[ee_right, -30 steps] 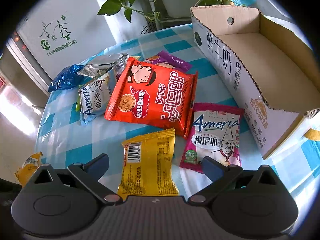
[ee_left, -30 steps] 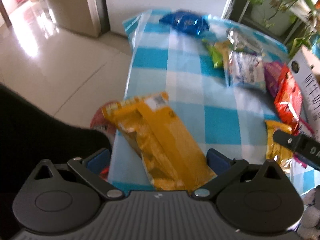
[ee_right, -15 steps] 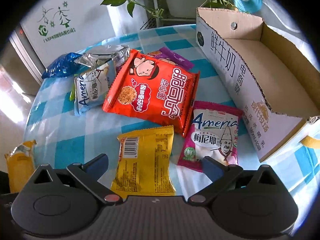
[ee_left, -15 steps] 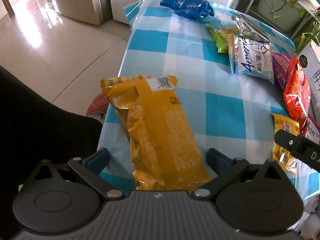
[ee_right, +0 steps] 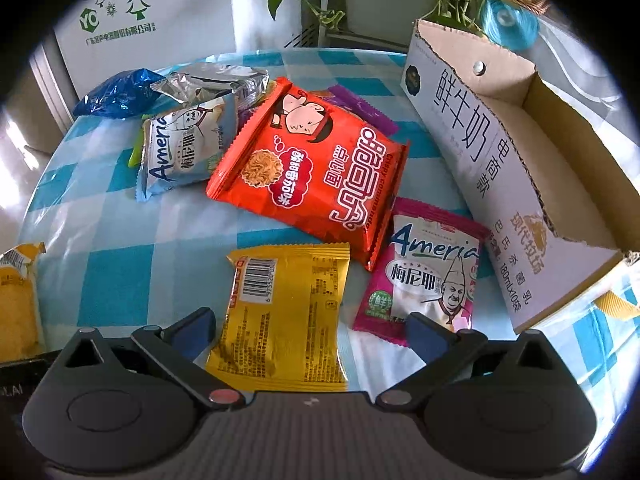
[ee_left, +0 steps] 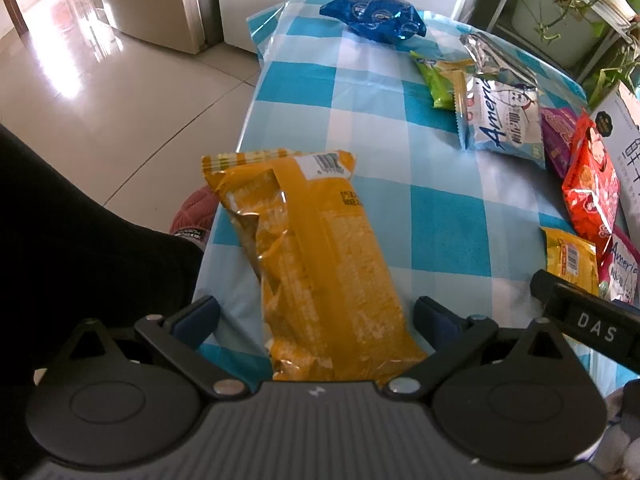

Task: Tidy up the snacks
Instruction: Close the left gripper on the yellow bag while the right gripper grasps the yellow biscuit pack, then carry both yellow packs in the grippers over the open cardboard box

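Left wrist view: the left hand-held gripper (ee_left: pixel 316 314) has its two blue fingers wide apart, with a long yellow bag (ee_left: pixel 312 256) lying between them. The fingers do not touch it. The bag lies near the 9 o'clock edge of the surface (ee_left: pixel 448 216), with its far end pointing to 11 o'clock. It looks light and puffy, with crunchy bits inside that could break. The wrap is shiny and may slip. I think the best hold is across its middle, with a soft squeeze.

Right wrist view: the right hand-held gripper (ee_right: pixel 310 334) is open too. A small yellow pack (ee_right: pixel 284 312) lies flat between its fingers, bar code up, and is not gripped. It looks thin and light. A pinch across its near half should do.

At 2 o'clock, just beside it, is a pink pack (ee_right: pixel 428 272). A bit farther, at 12 o'clock, a big red bag (ee_right: pixel 316 172) lies partly on a purple pack (ee_right: pixel 360 104). The red one likely holds dry noodles that crack, so go easy. At 10 o'clock is a pale blue pack (ee_right: pixel 184 152), then a silver bag (ee_right: pixel 216 80) and a dark blue bag (ee_right: pixel 116 94) at the far edge. All look soft and crinkly.

At 2 o'clock stands an open box (ee_right: pixel 520 168), empty as far as I can see. I guess the snacks go in there.
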{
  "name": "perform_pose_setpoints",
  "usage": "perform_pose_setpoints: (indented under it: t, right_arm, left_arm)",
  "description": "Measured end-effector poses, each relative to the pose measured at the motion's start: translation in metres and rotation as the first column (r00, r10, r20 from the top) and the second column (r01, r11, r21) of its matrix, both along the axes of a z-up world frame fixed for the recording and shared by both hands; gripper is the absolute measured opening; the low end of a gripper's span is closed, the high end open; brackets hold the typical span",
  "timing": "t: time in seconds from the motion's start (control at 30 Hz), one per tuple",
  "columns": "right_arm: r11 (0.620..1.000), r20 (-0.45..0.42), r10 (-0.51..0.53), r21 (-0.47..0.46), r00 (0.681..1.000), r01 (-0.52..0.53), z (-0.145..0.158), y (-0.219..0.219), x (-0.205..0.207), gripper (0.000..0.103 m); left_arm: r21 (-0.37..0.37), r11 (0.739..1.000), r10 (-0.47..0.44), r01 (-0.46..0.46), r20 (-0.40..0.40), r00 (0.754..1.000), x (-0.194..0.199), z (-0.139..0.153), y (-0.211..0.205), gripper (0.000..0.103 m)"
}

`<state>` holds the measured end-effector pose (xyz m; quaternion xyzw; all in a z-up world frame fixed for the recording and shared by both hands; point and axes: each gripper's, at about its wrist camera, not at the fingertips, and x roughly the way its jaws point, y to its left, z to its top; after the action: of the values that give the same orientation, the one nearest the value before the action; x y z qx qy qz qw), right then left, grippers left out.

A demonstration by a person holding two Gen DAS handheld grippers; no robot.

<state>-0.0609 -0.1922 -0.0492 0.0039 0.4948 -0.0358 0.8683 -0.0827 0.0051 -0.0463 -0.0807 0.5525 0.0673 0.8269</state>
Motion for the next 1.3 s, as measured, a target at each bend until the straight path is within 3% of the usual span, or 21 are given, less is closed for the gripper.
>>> perform_pose_setpoints:
  t: [0.37,0.5,0.63,0.97,1.3]
  right_arm:
    - [1.000,0.004,-0.001,-0.002,1.000,0.001,-0.001,0.002,0.000,0.102]
    - [1.000,0.018,0.012,-0.001,1.000,-0.012,0.003,0.003,-0.001,0.088]
    - [0.999,0.035,0.038,0.012,0.999,-0.039,0.009,0.006,-0.004,0.060]
    - [0.995,0.040,0.014,0.101,0.999,-0.018,0.014,-0.004,-0.005,0.056]
    - [0.987,0.041,-0.001,0.159,0.999,-0.006,0.016,-0.008,-0.005,0.056]
  left_arm:
    - [0.000,1.000,-0.014,0.014,0.006,1.000,-0.002,0.001,0.000,0.102]
    - [0.001,1.000,-0.009,0.009,0.015,1.000,-0.004,0.003,0.001,0.096]
    - [0.005,1.000,0.004,-0.004,0.025,1.000,-0.007,0.006,0.005,0.083]
    - [0.007,1.000,0.013,-0.013,0.051,0.999,-0.017,0.014,0.011,0.064]
    - [-0.045,0.999,0.001,0.005,0.128,0.992,-0.025,0.028,0.015,0.055]
